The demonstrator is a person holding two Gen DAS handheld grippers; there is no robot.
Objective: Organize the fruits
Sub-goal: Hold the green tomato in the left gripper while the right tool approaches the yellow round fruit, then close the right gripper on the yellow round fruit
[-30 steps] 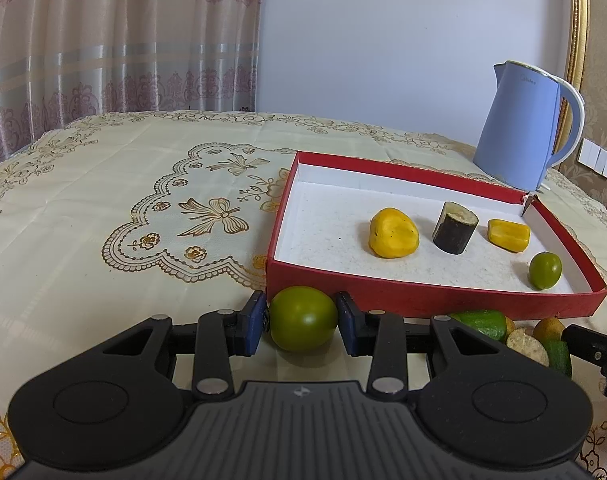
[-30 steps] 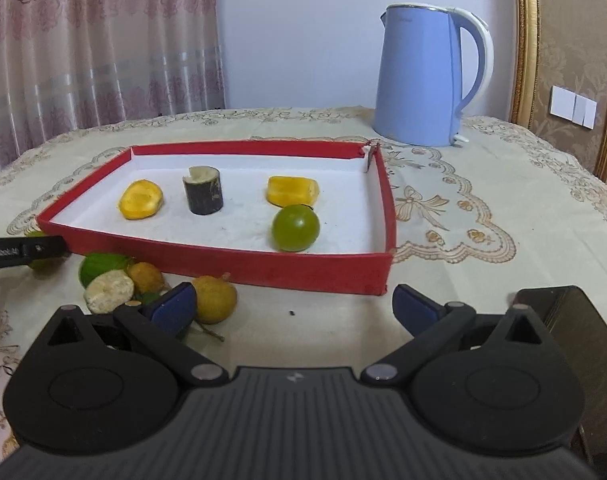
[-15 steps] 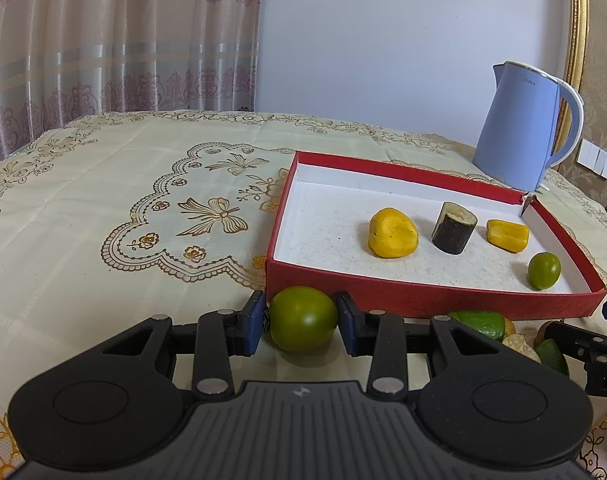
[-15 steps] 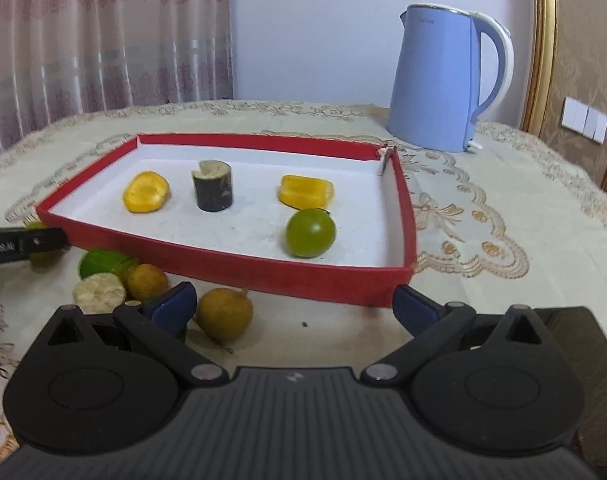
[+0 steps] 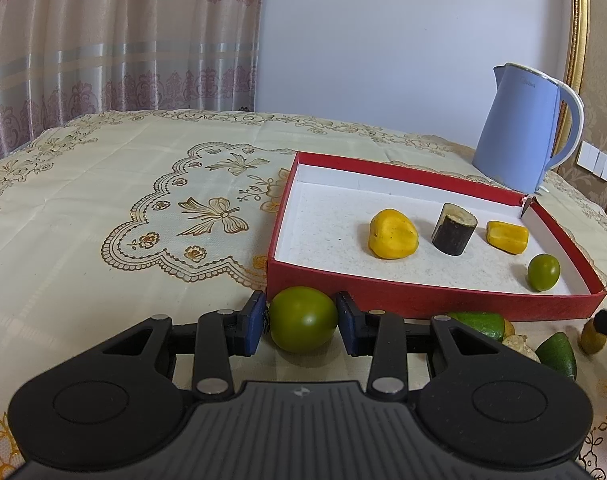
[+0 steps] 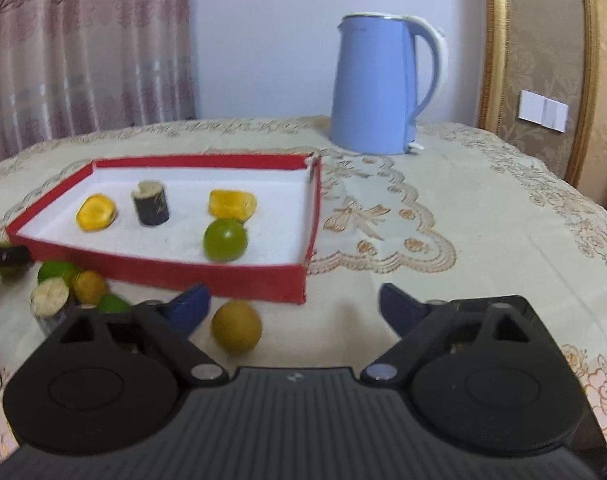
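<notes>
— Left gripper (image 5: 302,322), what has it got?

— Its blue pads are clamped on both sides of a round green fruit (image 5: 303,319), which sits on the tablecloth (image 5: 103,200) right against the near wall of the red tray (image 5: 383,294), close to the tray's left corner.

— And the right gripper (image 6: 291,304)?

— Jaws wide but closing. A brownish-yellow fruit (image 6: 236,326) lies between them, near the left pad; neither pad presses on it. It rests just outside the tray's near wall.

— What is inside the tray?

— Two yellow pieces (image 5: 392,234), a dark cut stub (image 5: 454,229) standing upright between them, and a small green fruit (image 5: 543,272) near the right wall. They stay toward the right half; the left part of the white floor is bare.

— Any loose pile?

— Yes, along the near wall between the two grippers: a green piece (image 6: 55,271), a pale-topped stub (image 6: 49,295), a yellowish one (image 6: 89,286), huddled together and touching.

— Room to move?

— Wide open cloth lies left of the tray and to its right. A blue kettle (image 6: 377,84) stands behind the far right corner, apart from it.
</notes>
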